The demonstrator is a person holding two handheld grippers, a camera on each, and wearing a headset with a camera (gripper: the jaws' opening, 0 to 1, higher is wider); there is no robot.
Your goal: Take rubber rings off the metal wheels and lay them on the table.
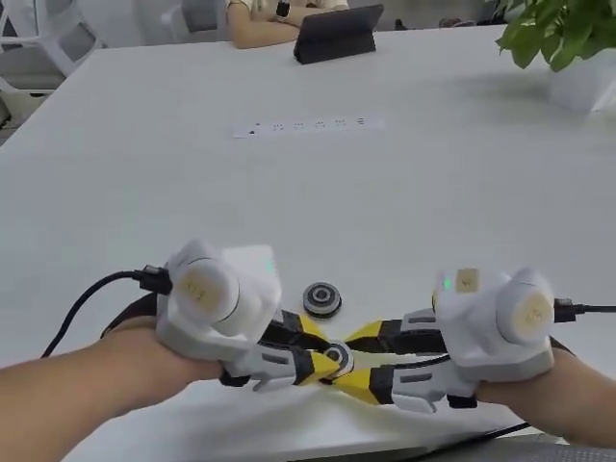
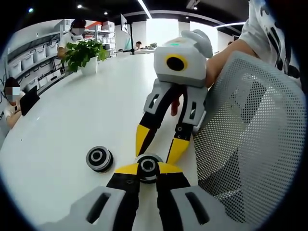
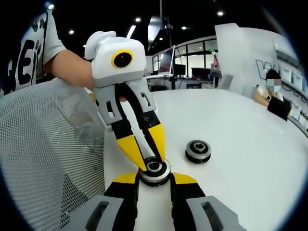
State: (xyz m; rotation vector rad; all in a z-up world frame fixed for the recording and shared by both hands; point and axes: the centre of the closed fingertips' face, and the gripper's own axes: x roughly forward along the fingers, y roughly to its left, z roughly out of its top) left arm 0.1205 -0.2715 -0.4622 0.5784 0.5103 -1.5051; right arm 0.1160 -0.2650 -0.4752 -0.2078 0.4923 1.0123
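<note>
A metal wheel (image 1: 336,356) with a black rubber ring is held just above the white table (image 1: 404,192), near its front edge, between both grippers. My right gripper (image 3: 155,180) is shut on this wheel (image 3: 155,172), one yellow tip on each side. My left gripper (image 2: 148,171) comes in from the opposite side. Its fingertips (image 3: 146,160) are pinched together on the wheel's rim, where the rubber ring sits. A second wheel (image 1: 321,298) with its ring on lies flat on the table just beyond, also seen as a wheel (image 2: 99,159) to the left of my left gripper.
A white power strip (image 1: 308,125) lies mid-table. A dark tablet (image 1: 337,34) and a person's arm (image 1: 265,21) are at the far edge, and a potted plant (image 1: 563,38) stands far right. A mesh chair (image 2: 245,130) stands close behind the table's front edge.
</note>
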